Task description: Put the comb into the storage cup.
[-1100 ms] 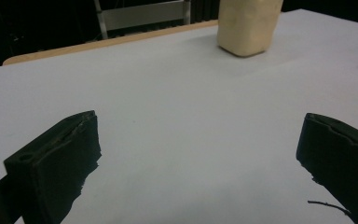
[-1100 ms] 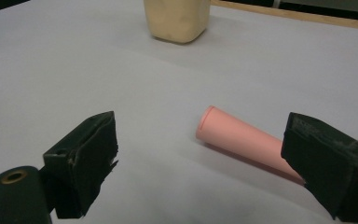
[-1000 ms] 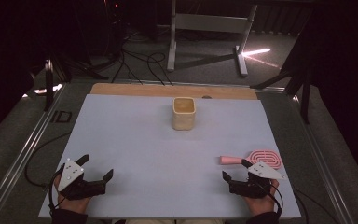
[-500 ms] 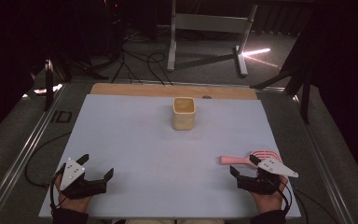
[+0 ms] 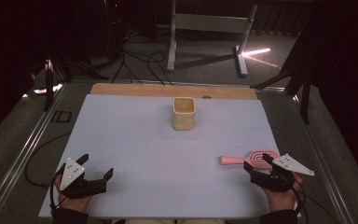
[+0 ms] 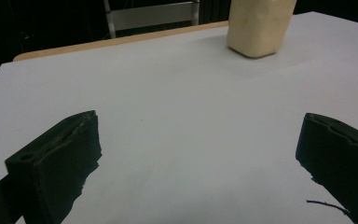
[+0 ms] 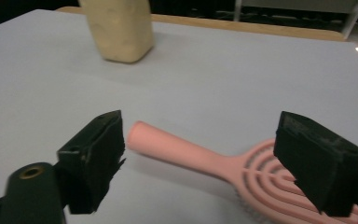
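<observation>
White tabletop (image 5: 135,140) carries a cup (image 5: 183,113) and pink brush (image 5: 251,158). Right tool (image 7: 198,154), just narrowing yet open, straddles the brush for pickup; left tool (image 5: 95,172) waits wide.

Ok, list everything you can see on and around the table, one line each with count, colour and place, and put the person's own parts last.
Pink plastic hairbrush: one, pink, near right part of the mat, handle pointing left, between the right gripper's jaws but not pressed.
Cream square cup: one, pale yellow, upright at the far middle of the mat.
Pale grey mat: one, covers most of the table.
Wooden table edge: one, light brown strip beyond the mat.
Metal stand: one, grey, on the floor behind the table.
Cables: several, black, on the floor behind.
Left gripper: one, black, near left, open over bare mat.
Right gripper: one, black, near right, open, jaws just closing somewhat.
</observation>
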A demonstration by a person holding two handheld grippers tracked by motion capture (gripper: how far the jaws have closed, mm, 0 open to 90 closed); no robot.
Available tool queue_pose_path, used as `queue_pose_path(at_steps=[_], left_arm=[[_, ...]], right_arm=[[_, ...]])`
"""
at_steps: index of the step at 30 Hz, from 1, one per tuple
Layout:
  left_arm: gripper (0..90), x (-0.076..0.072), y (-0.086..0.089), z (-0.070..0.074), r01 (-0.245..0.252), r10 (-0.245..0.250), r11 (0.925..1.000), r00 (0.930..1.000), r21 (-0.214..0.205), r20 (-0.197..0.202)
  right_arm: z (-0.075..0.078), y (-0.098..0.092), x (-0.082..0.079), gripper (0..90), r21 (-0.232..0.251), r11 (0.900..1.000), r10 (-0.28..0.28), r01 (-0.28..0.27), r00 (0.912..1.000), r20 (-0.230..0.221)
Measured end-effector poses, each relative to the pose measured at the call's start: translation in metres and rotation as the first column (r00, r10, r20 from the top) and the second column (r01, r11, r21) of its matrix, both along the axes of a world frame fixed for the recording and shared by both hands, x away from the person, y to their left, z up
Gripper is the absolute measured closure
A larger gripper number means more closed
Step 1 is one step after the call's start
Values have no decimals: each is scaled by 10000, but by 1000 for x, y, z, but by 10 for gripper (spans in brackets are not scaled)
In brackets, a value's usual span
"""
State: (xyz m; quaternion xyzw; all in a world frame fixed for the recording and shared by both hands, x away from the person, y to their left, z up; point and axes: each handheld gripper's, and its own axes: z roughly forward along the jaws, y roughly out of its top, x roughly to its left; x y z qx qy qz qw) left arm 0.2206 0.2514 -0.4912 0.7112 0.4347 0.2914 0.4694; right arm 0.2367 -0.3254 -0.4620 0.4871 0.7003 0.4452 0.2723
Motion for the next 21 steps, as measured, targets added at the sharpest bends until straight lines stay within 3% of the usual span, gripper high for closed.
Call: queue_pose_path(at_steps=[3,6,15,21], left_arm=[[5,1,-1,-1,35,-35,10000,10000,42,-31],[6,1,-2,-1,54,-54,10000,10000,78,-49],[6,1,-2,-1,81,-81,10000,9999,55,-71],[7,2,-2,-2,60,-60,10000,10000,37,-79]], right_arm=[[3,-5,0,370,-338,9980,-534,537,9985,84],[5,-10,-1,465,-445,9958,-798,798,9968,11],[2,-28,-5,869,-998,9820,-1602,1601,9871,74],[-3,-39,-4,900,-1520,9669,-2138,2051,9760,-427]])
